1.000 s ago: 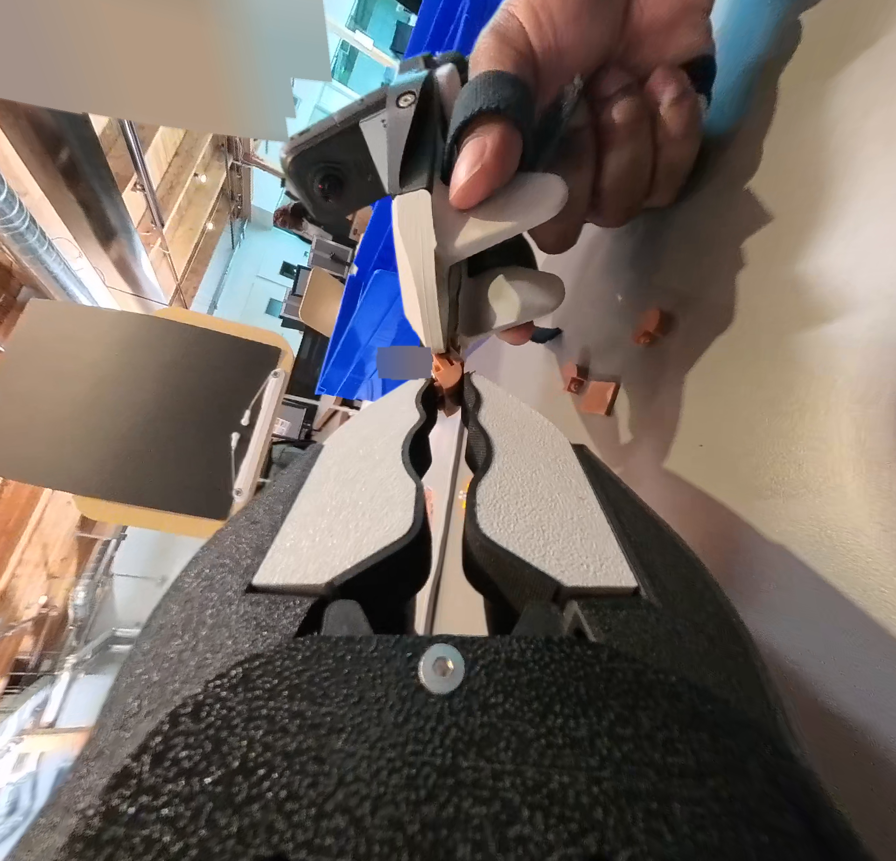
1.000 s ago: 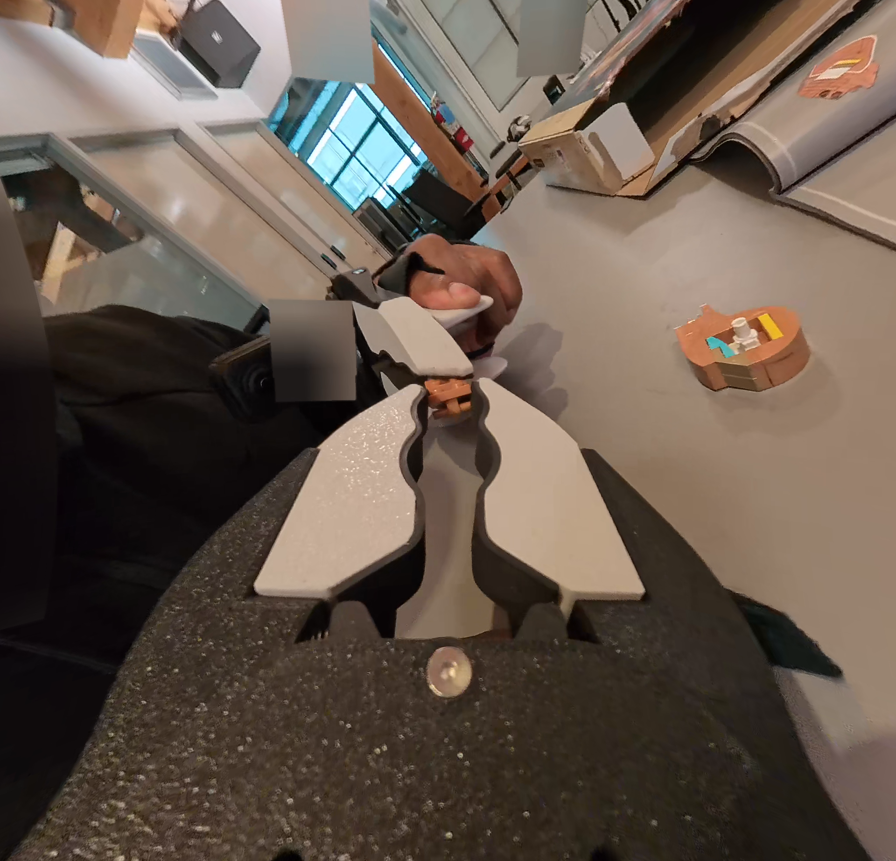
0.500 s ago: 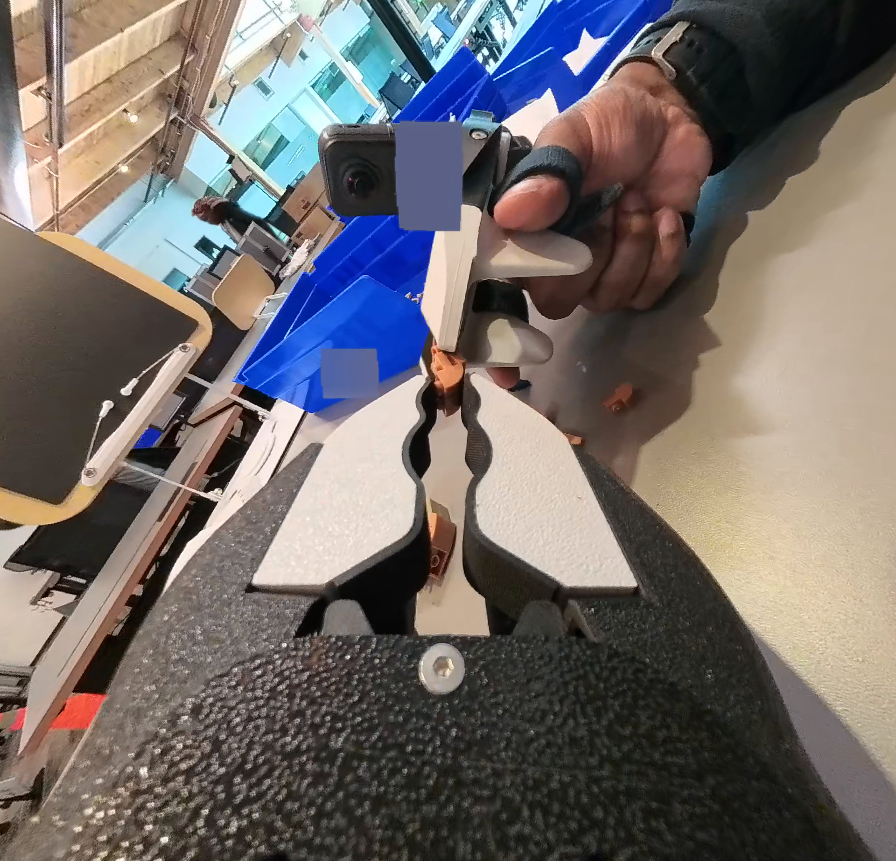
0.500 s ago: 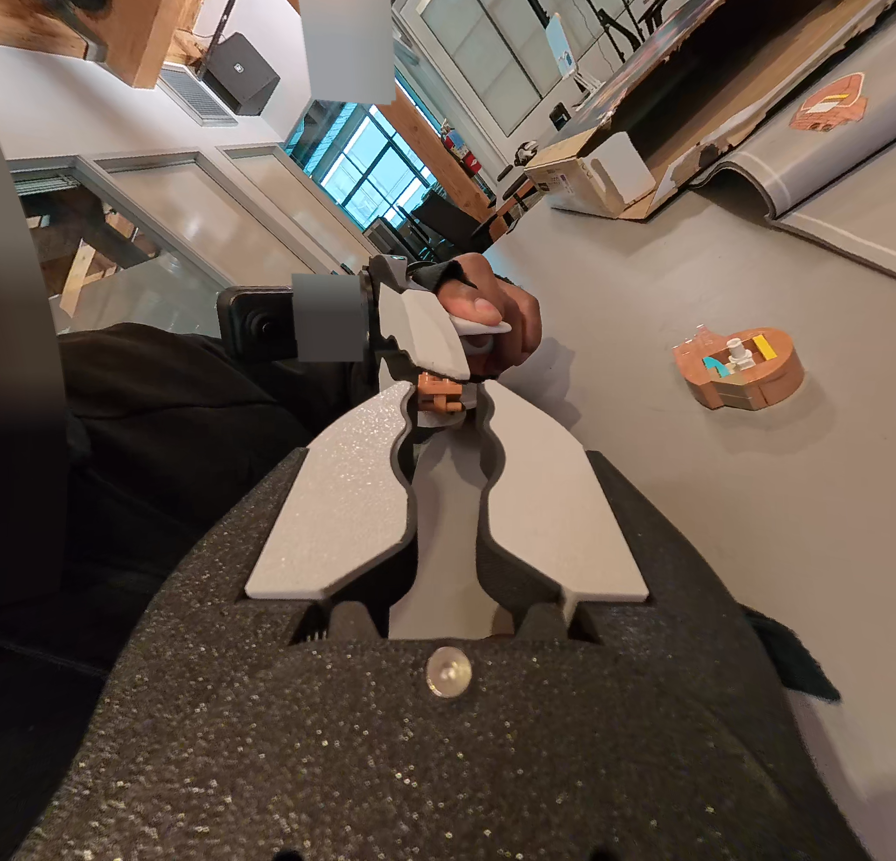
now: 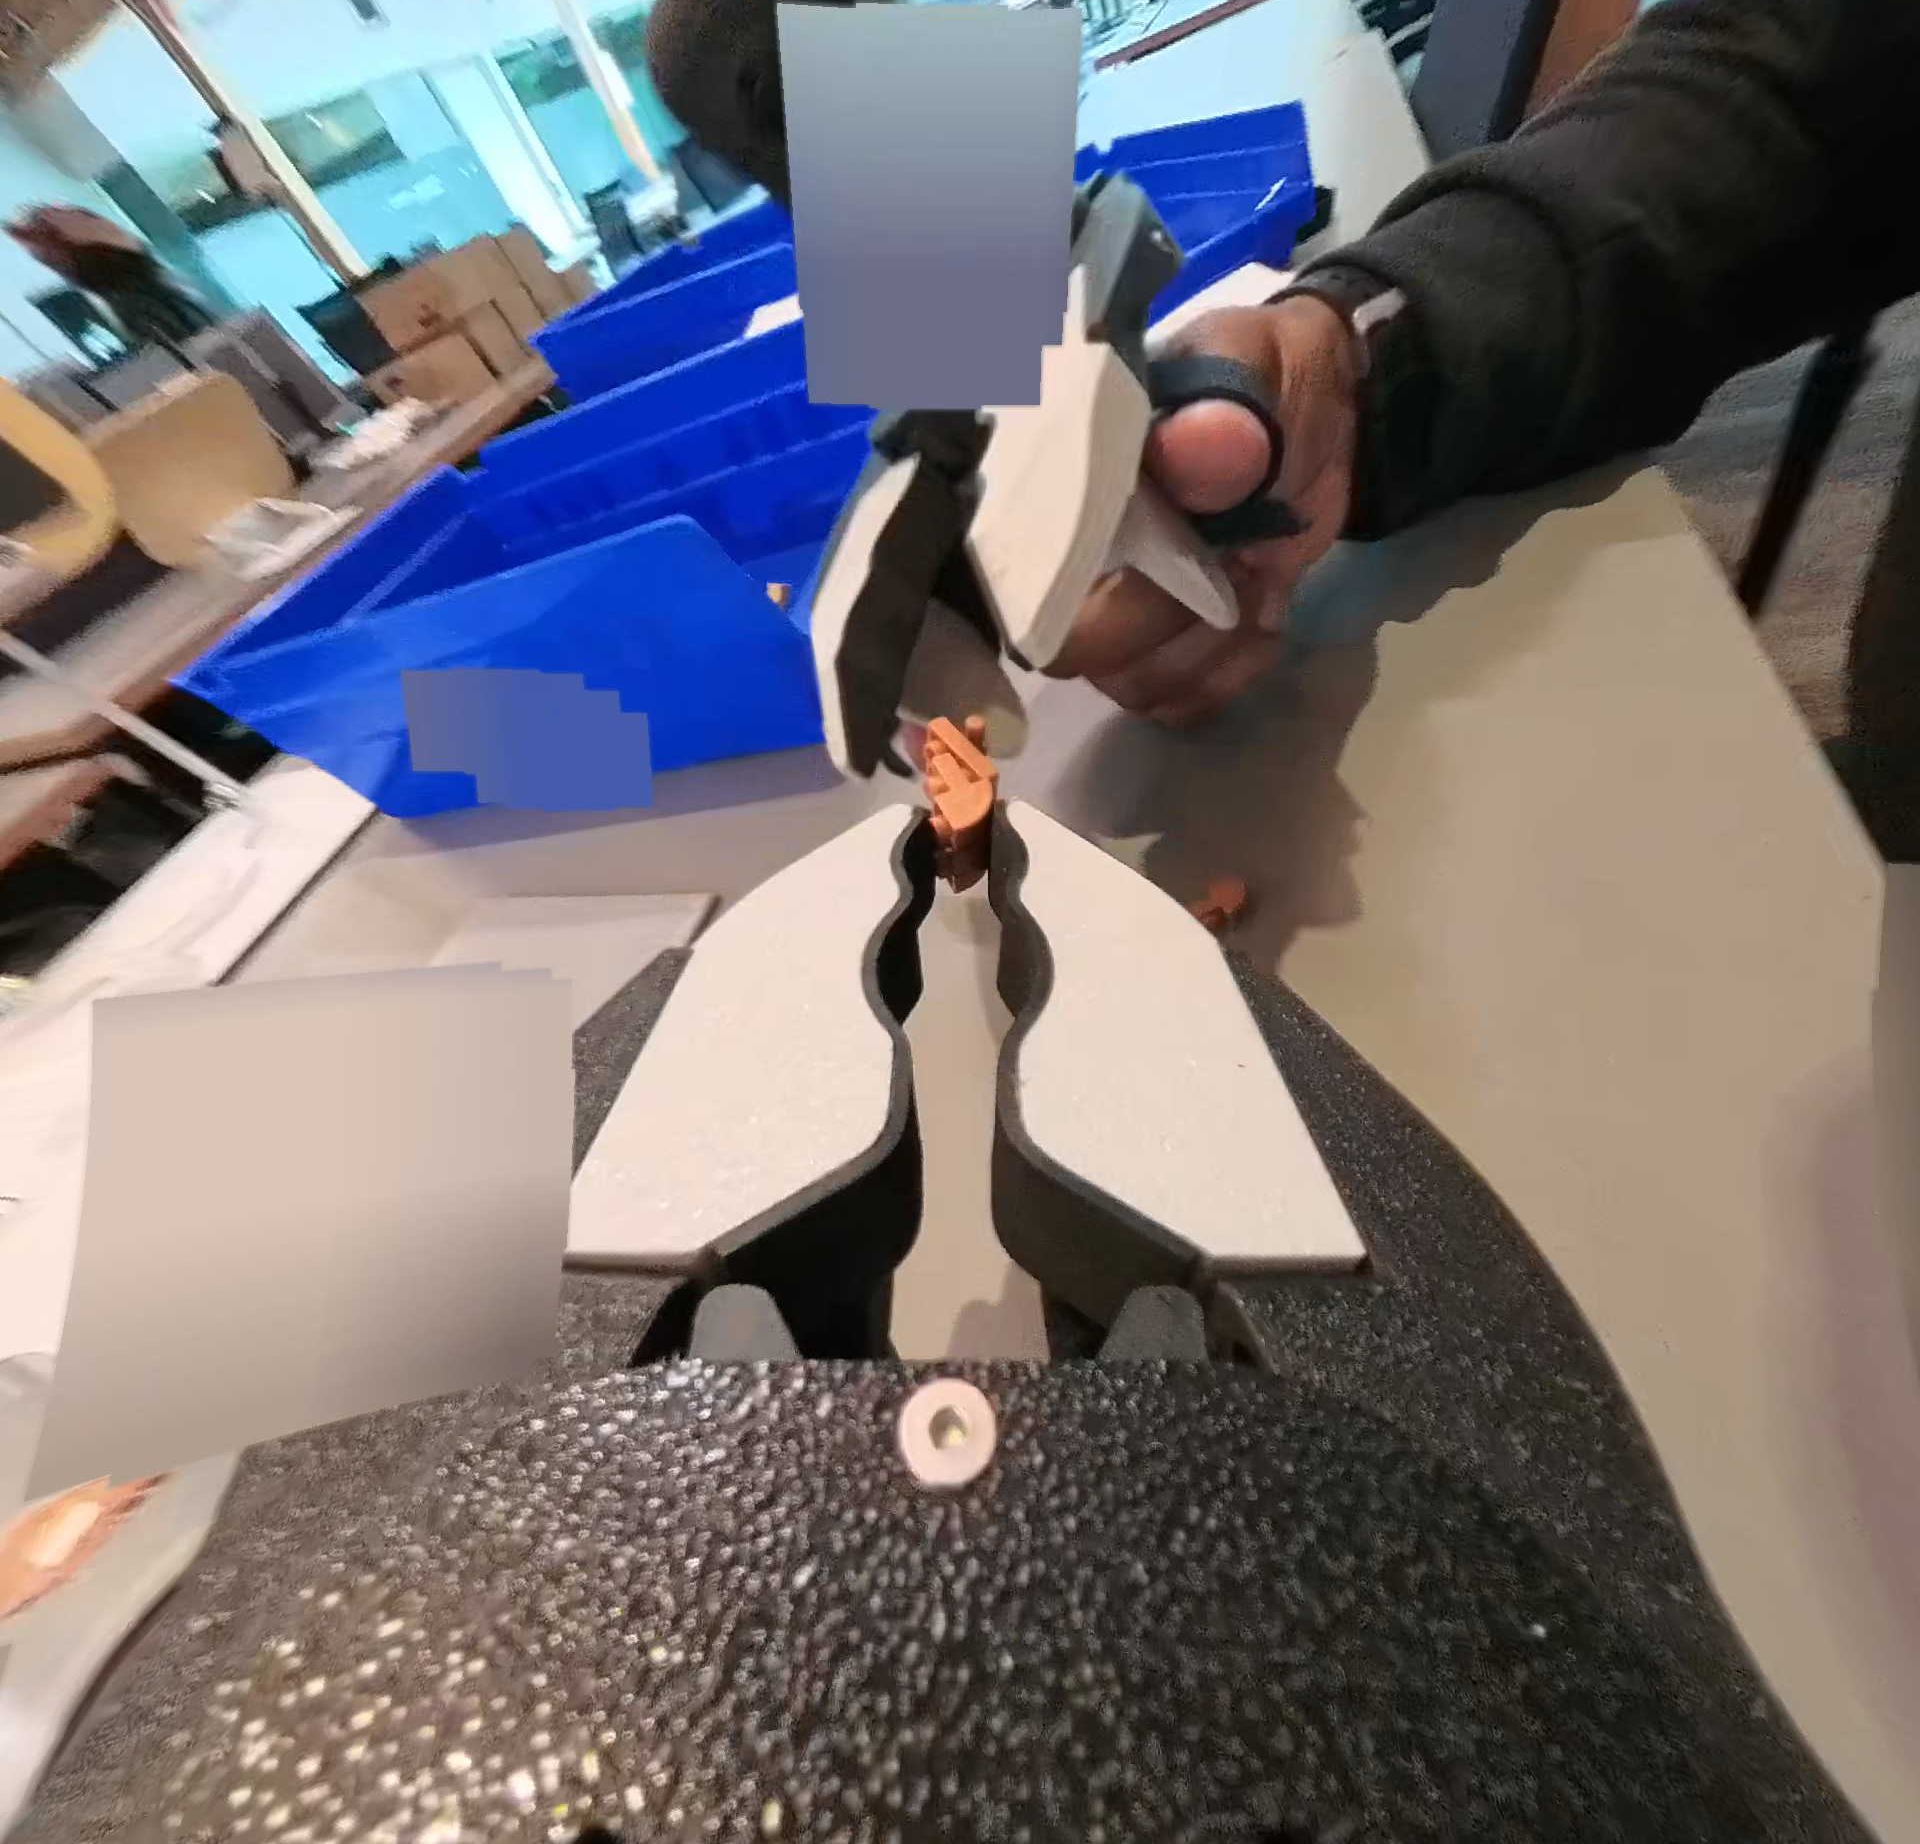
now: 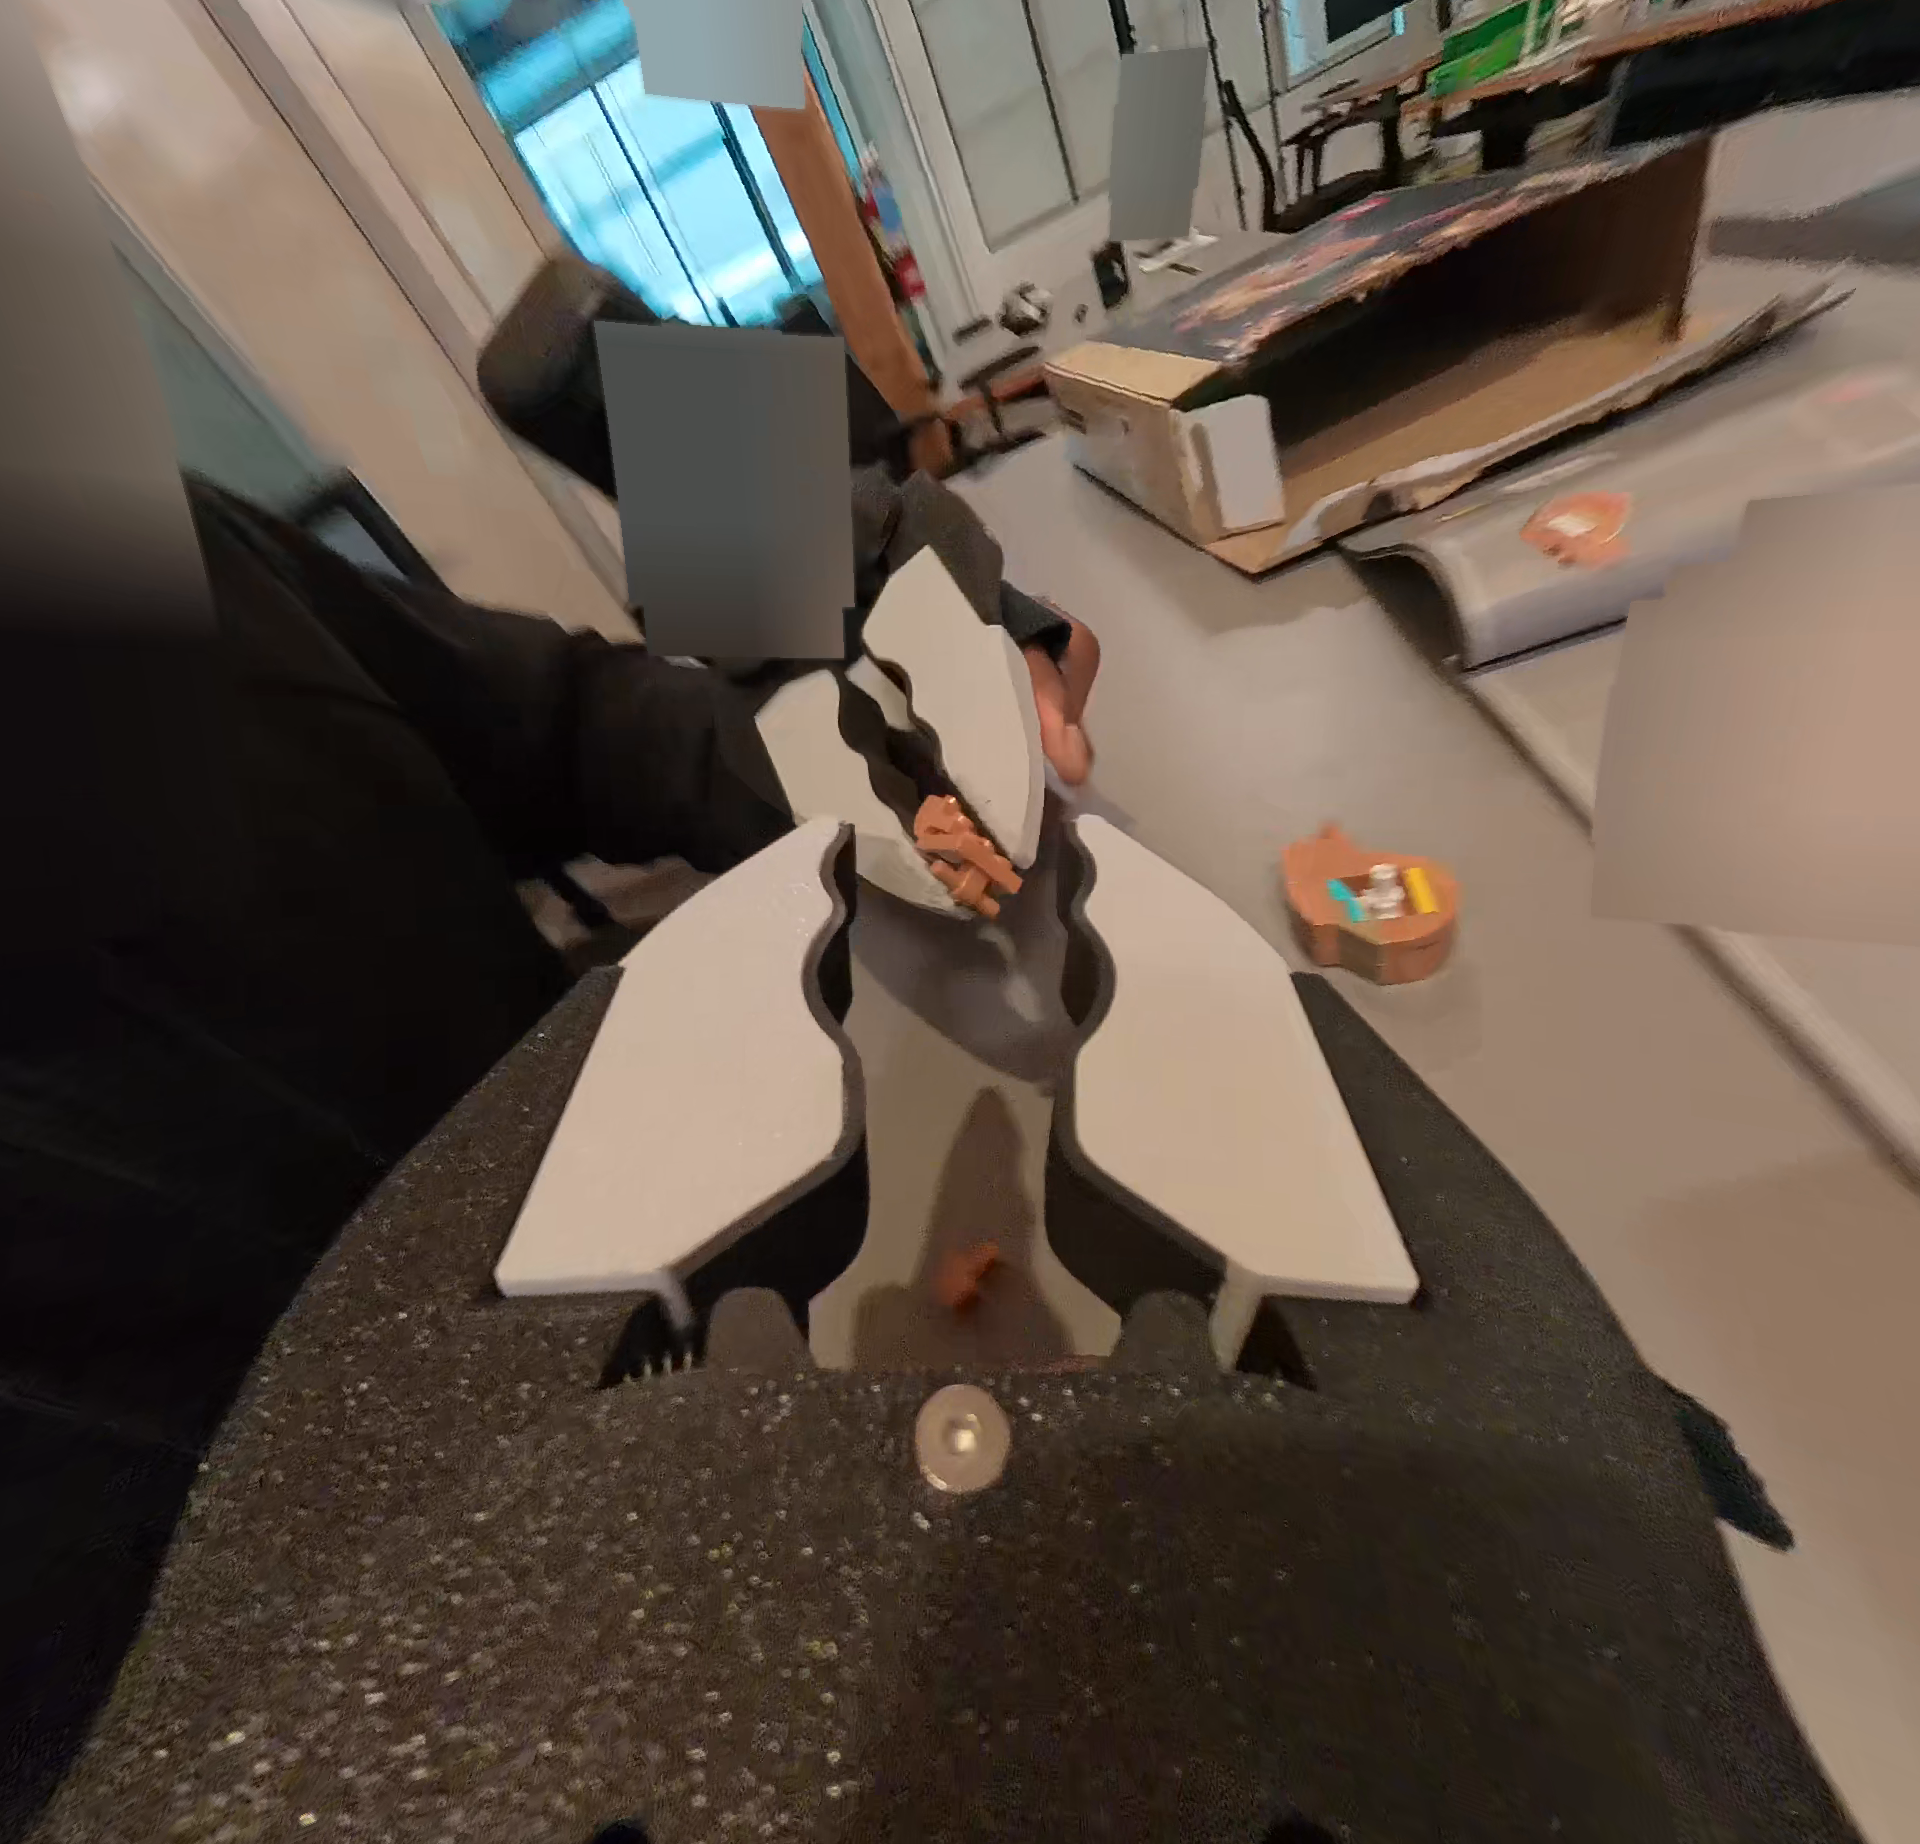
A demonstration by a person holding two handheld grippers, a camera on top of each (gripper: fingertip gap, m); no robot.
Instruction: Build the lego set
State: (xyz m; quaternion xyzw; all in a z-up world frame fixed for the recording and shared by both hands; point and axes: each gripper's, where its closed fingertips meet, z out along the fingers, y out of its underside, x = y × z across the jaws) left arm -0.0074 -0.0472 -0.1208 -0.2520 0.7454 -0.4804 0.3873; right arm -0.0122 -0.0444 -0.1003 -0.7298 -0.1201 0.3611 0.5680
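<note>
Left gripper [image 5: 961, 838]: jaws nearly together, both pads pressed on a small brown brick assembly [image 5: 961, 792], which is held off the table and sticks out past the fingertips.

Right gripper [image 6: 961, 859]: jaws spread wide with nothing between the pads. In the left wrist view its fingertips [image 5: 868, 745] hang just beside the top of the brown piece; I can't tell from here whether they touch it.

Under the right gripper: one loose brown brick [image 6: 966, 1275] lies on the grey table [image 6: 1558, 1223], seen low between the fingers.

Beside the left fingers: another small brown part [image 5: 1218, 901] sits on the table.

Farther right: a rounded brown brick model [image 6: 1369, 906] with a yellow, a teal and a white piece on top stands by itself, well apart from both grippers.

Beyond that: an open booklet [image 6: 1507, 589] and a torn cardboard box [image 6: 1164, 433].

Far left side: a row of blue bins [image 5: 582, 651].

Progress: judging by how things lie, the small assembly is still in hand and separate from the rounded model, with loose parts unplaced.
</note>
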